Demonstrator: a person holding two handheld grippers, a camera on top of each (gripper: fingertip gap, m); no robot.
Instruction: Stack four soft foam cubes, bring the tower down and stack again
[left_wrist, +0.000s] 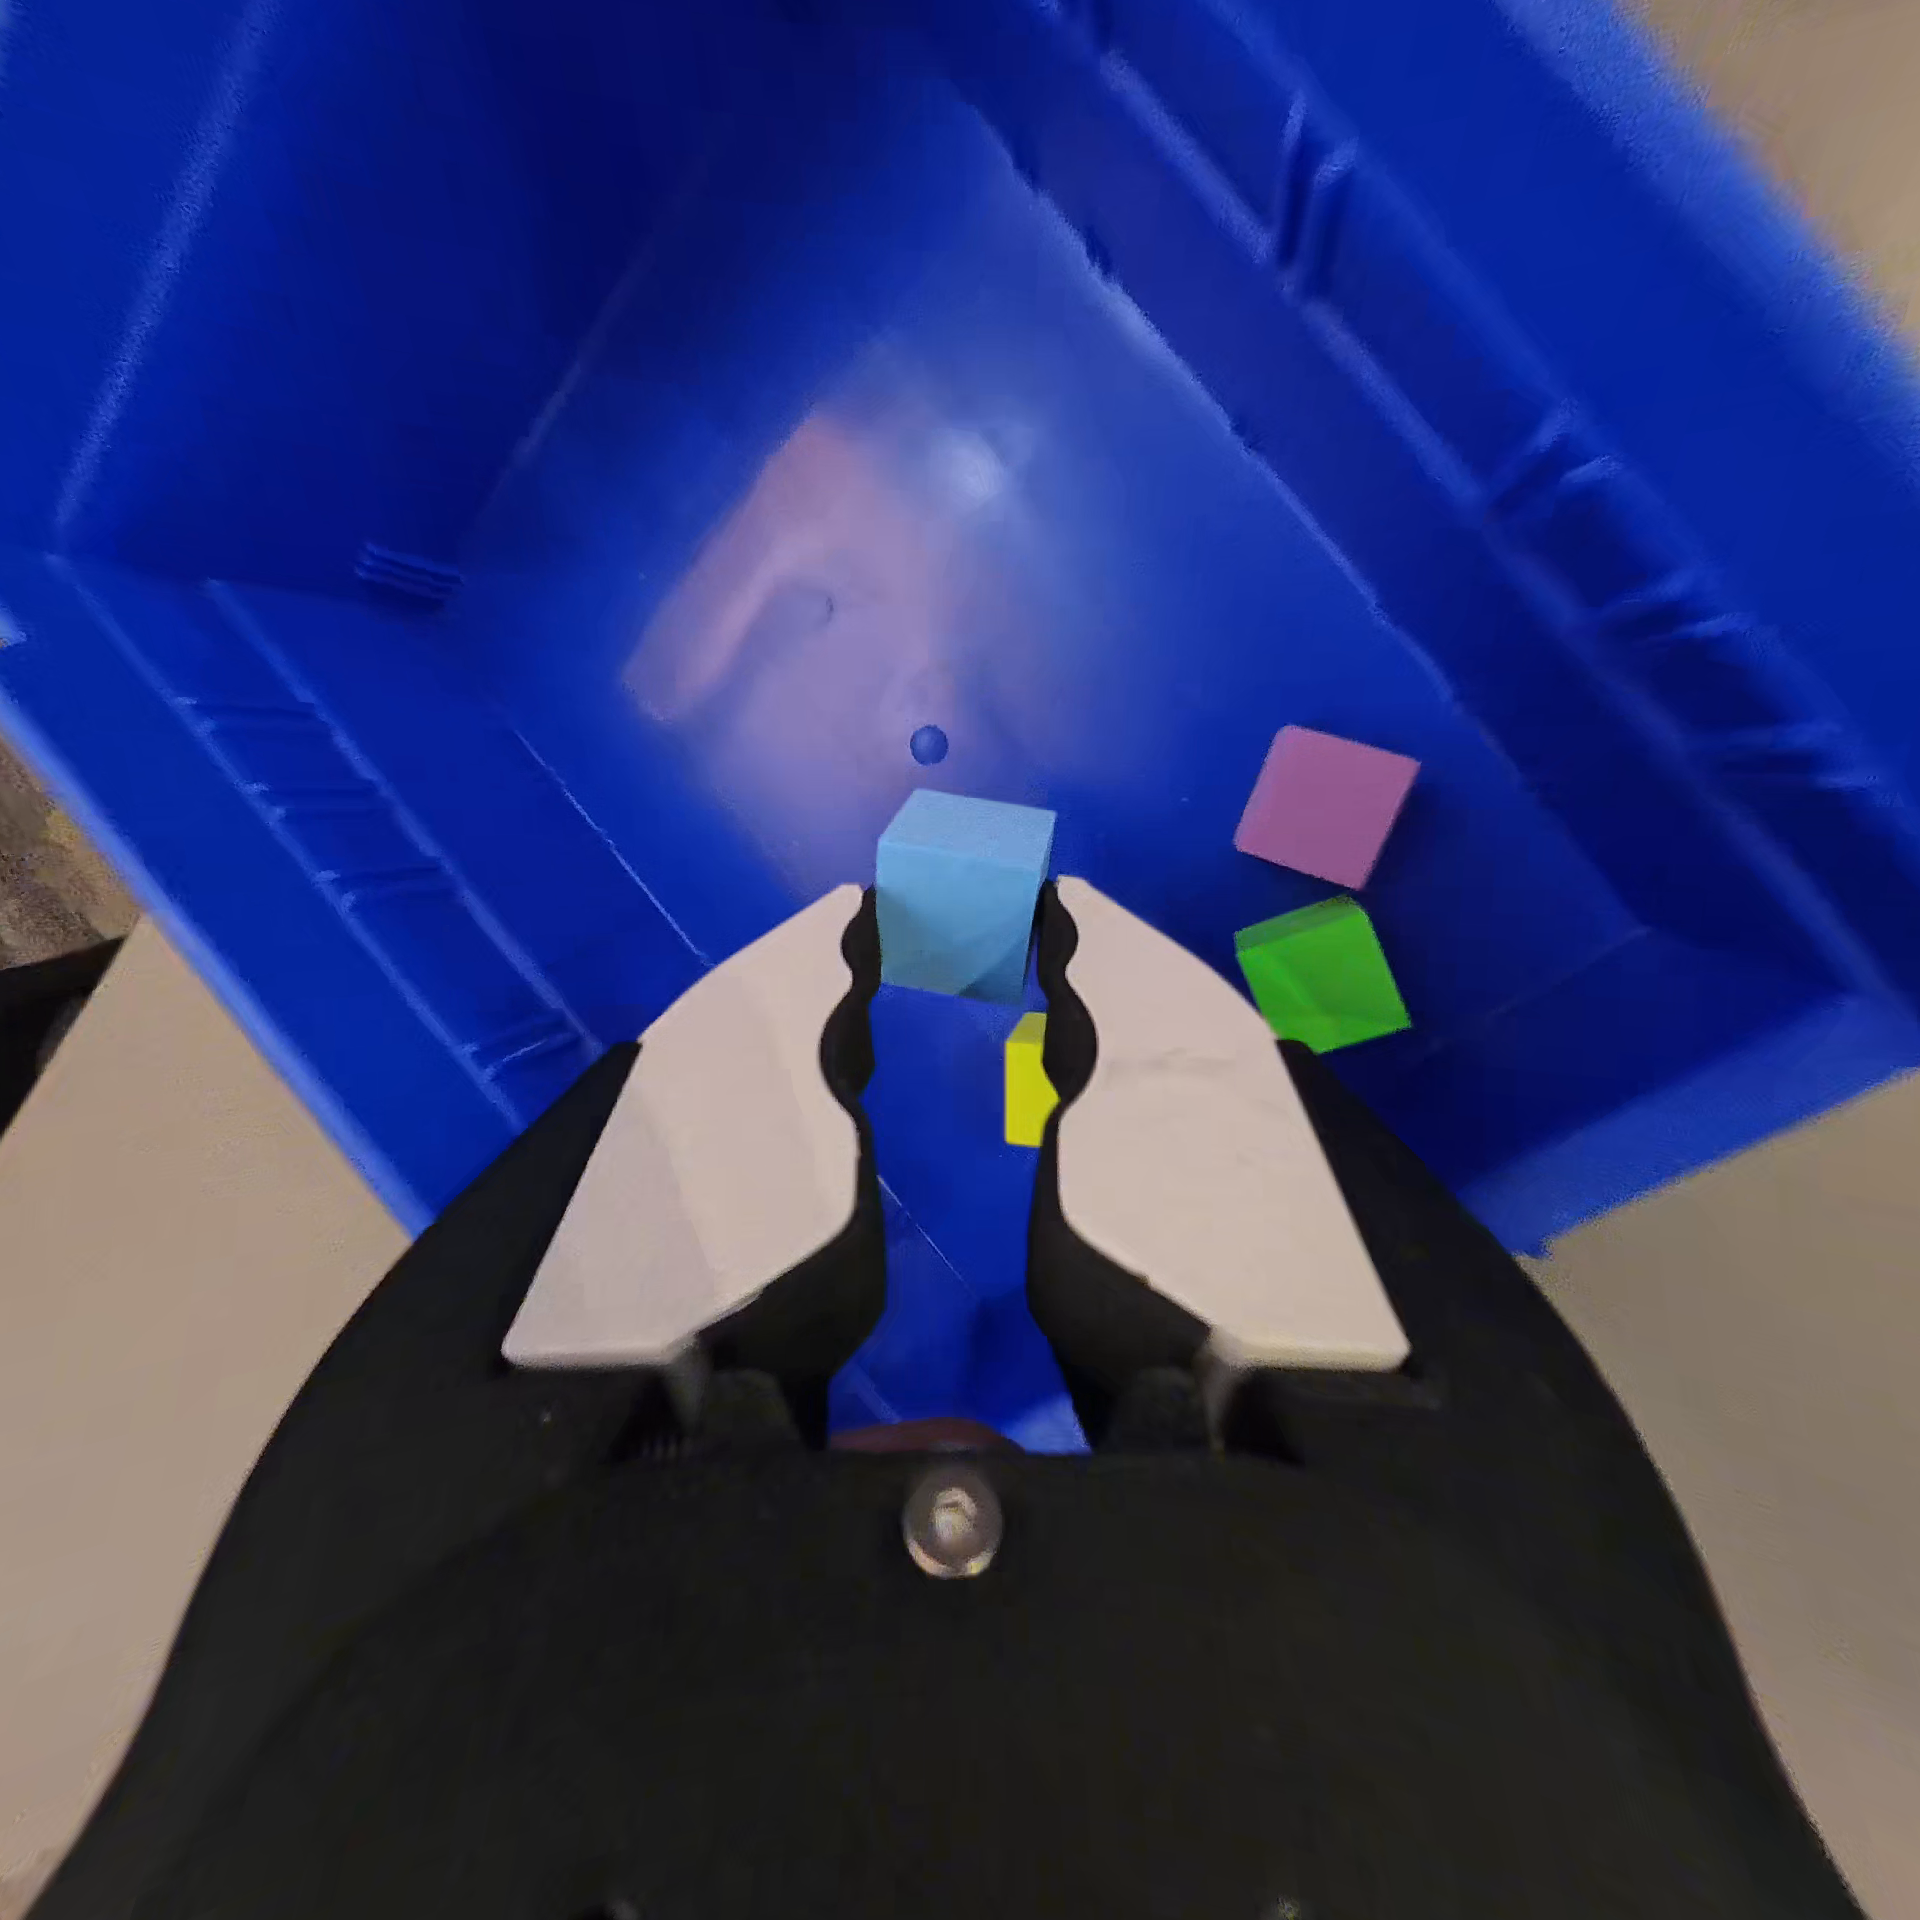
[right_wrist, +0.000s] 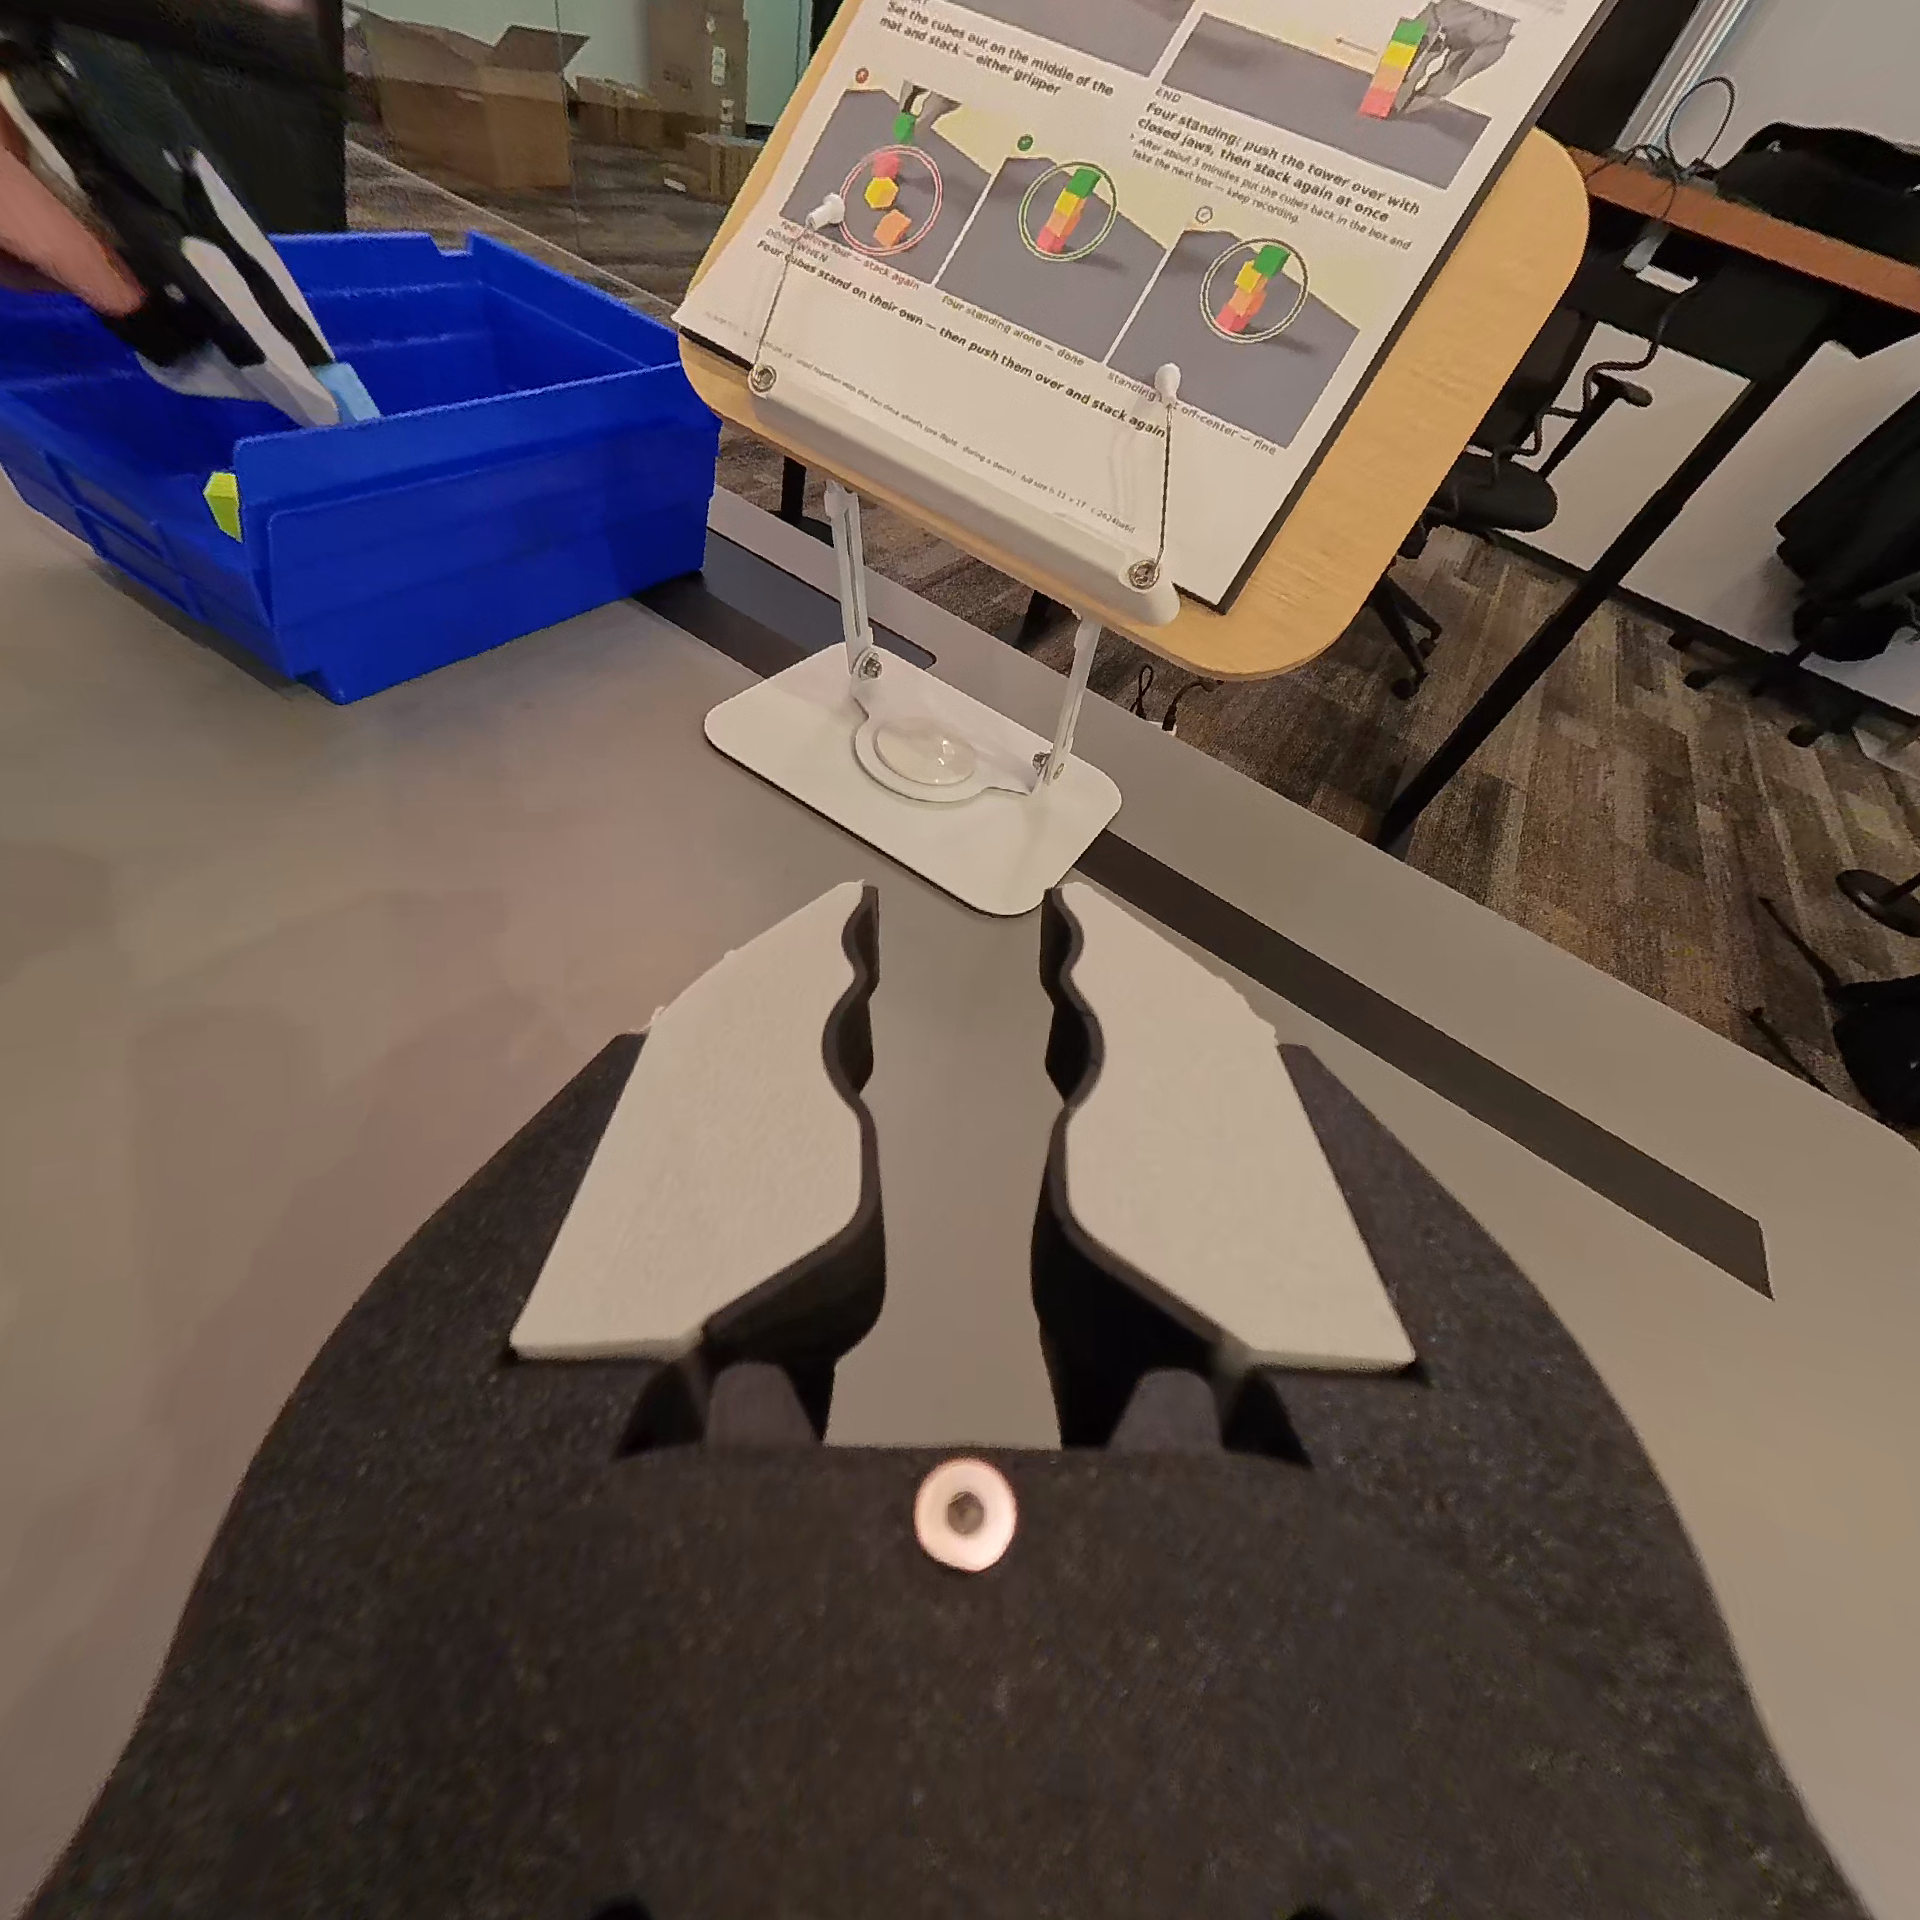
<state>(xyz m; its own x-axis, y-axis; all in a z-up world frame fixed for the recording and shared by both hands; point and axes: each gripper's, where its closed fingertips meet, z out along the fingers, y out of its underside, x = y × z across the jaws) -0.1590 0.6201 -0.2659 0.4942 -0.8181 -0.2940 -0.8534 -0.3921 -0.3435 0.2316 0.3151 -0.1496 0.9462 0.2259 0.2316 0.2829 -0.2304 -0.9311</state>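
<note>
The light blue foam cube (left_wrist: 961, 899) is pinched between the pads of the left claw (left_wrist: 956, 914) inside the blue bin (left_wrist: 436, 436), with purple (left_wrist: 1325, 805), green (left_wrist: 1320, 971) and yellow (left_wrist: 1027, 1081) cubes nearby; the right claw (right_wrist: 958, 920) hangs parted and bare over the grey bench (right_wrist: 312, 935)

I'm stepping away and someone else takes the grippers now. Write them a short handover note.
Left gripper: shut on the light blue cube, pads pressed on both its sides, over the blue bin.
Right gripper: open, holding nothing, over the bare grey table near the white stand.
Purple cube, green cube and yellow cube lie loose in the bin.
Done: one cube gripped; no cube shows on the table.
Left: bring all four cubes out, stack them, knock the tower over, stack again.
</note>
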